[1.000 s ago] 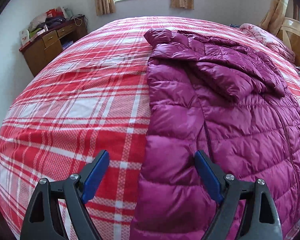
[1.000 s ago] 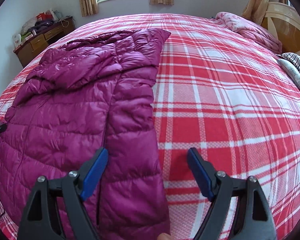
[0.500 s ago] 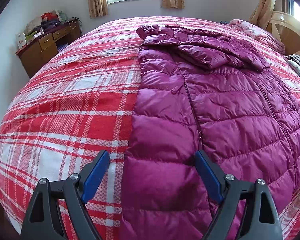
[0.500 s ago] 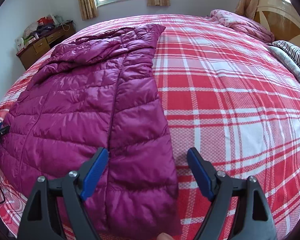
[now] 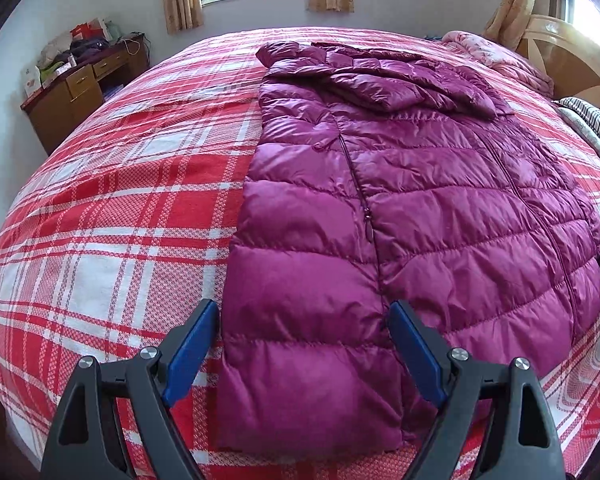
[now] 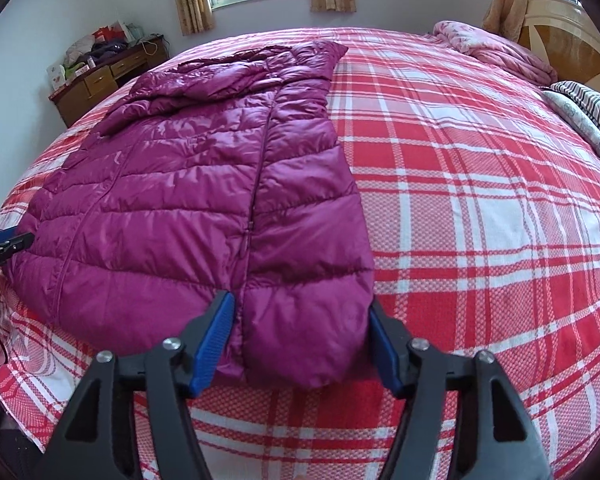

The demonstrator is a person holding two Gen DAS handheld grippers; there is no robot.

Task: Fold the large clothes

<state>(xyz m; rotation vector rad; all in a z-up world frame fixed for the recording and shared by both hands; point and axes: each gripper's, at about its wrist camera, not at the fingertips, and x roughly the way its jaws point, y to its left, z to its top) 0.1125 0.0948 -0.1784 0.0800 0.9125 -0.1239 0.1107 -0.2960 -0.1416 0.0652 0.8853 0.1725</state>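
Step in hand: gripping the hem corners of the jacket, judged to be for a fold up toward the collar.
Jacket position: flat on the bed, hem at the near edge, hood at the far end; both side panels look already folded in.
Left gripper: jaws wide, straddling the left hem corner; pads clear of the fabric.
Right gripper: jaws have just been closing, now narrower; right hem corner lies between them. Whether the pads press the fabric yet cannot be told from this angle.
Method advised: bite through all layers at each corner, not only the top panel; close both grips before lifting; lift level so the hem stays straight.
Risk: slick shell may slide out of a shallow bite.
Material: glossy magenta quilted shell, puffy horizontal baffles, likely springy once folded.
Shape: long rectangle, zip lines running lengthwise.
Bed cover: red and white plaid weave, coarse, matt.
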